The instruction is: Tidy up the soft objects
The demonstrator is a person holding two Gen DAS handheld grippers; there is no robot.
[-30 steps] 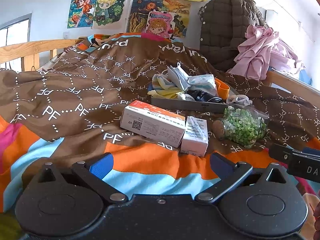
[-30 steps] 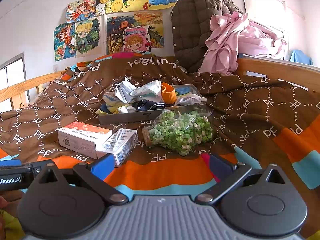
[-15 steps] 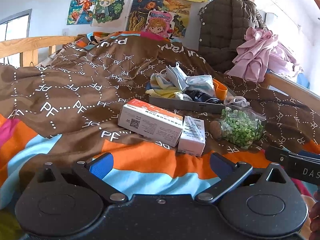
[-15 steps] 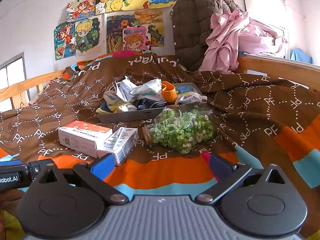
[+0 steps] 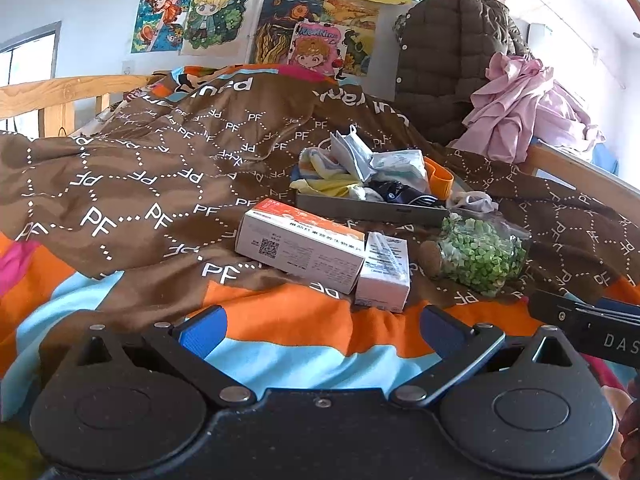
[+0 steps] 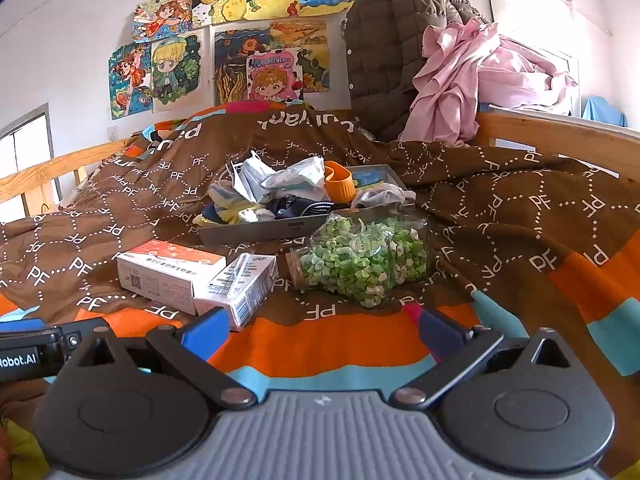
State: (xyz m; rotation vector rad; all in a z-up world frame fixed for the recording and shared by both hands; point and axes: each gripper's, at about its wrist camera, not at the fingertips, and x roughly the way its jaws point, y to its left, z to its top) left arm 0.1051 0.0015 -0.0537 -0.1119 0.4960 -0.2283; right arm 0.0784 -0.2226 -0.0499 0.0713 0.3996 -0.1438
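Soft objects [image 5: 360, 172]: a loose heap of crumpled cloth items (pale blue-white, yellow, dark navy) piled in a shallow grey tray [image 5: 372, 210], centre of the left wrist frame, slightly right of middle. Same heap [image 6: 276, 188] sits centre of the right wrist frame. An orange cup-like item [image 6: 340, 182] lies in the tray at the heap's right edge; a pale grey-white cloth [image 6: 382, 196] drapes over the tray's right end.

Tray rests on a bed covered by a brown blanket [image 5: 160, 184] printed with white "PF" lettering; orange and light blue bands run along its near edge.

In front of the tray: a clear jar of small green pieces [image 6: 364, 264], lying on its side with a cork stopper toward the left. Left of the jar, a small white box [image 5: 384, 272], touching a larger white-and-orange box [image 5: 300, 248].

Left gripper [image 5: 320, 328]: bottom of the left wrist frame, jaws spread wide with nothing between them, above the blanket's near edge. Right gripper [image 6: 320, 328]: bottom of the right wrist frame, jaws likewise apart and empty. Both are well short of the tray.

Background: wooden bed rail [image 6: 560, 140], a brown quilted jacket [image 6: 392, 52] and pink clothing [image 6: 472, 76] upper right, coloured cartoon drawings [image 6: 240, 48] on the white wall.
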